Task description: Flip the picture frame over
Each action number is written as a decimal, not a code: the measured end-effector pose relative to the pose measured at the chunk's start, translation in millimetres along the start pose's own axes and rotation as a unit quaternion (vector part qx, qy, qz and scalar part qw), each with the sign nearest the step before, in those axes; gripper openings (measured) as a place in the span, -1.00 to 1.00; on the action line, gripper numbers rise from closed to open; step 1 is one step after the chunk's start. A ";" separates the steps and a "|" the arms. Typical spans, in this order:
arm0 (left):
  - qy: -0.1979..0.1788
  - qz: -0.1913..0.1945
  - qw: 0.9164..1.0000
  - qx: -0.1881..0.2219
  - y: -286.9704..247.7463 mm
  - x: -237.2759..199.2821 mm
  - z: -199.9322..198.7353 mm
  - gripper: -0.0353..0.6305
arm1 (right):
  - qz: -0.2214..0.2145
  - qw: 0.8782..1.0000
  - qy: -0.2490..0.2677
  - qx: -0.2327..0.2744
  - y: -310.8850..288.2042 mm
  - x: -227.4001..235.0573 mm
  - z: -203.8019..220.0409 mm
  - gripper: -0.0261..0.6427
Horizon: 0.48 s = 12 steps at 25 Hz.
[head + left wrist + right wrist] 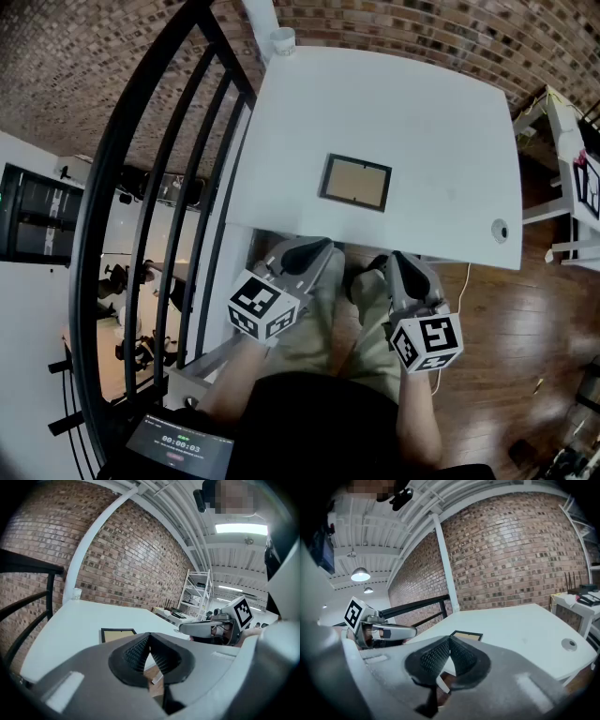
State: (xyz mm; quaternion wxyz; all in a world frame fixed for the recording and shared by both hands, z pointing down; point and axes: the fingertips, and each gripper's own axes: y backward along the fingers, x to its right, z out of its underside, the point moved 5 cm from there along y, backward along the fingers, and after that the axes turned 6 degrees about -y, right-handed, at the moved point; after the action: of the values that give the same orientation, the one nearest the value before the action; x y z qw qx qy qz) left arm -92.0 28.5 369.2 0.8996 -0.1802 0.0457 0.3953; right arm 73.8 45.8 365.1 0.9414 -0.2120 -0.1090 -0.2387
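Picture frame [355, 182] on table [450, 112], ahead of left gripper [149, 636], right gripper [450, 639]; both closed, empty.

Loft-style workspace: brick wall [422, 28], white table [403, 103], metal shelving [199, 592].

Your surface [422, 122] is smooth, matt white. The frame [355, 181] has a dark rim round a dull tan, card-like panel. Your left claw [150, 634] and right claw [450, 637] are matt grey plastic; their pads [136, 652] are black and finely ribbed. The floor [506, 356] is glossy wood, the wall [394, 23] rough brick, the railing [141, 122] black metal.
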 end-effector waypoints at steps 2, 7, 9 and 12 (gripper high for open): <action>0.004 -0.003 1.000 -0.002 -6.8 -8.0 1.7 -0.85 | 0.004 1.000 -0.004 -0.002 -9.9 7.0 -0.2 -0.94; 0.009 -0.012 1.000 -0.005 -14.3 -28.7 6.6 -0.82 | 0.013 1.000 -0.003 -0.018 -33.0 14.3 3.5 -0.94; 0.011 -0.017 1.000 -0.005 -17.2 -38.4 7.8 -0.82 | 0.015 1.000 -0.001 -0.025 -42.7 16.7 5.0 -0.94; 0.012 -0.024 1.000 -0.009 -37.8 -59.8 8.4 -0.81 | 0.019 0.999 0.000 -0.035 -67.0 34.9 4.2 -0.94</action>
State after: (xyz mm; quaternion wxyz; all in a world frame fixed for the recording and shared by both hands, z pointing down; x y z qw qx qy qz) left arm -105.8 -33.5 401.4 0.9063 -0.1941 0.0485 0.3722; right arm 70.3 -19.7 402.8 0.9376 -0.2472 -0.0967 -0.2248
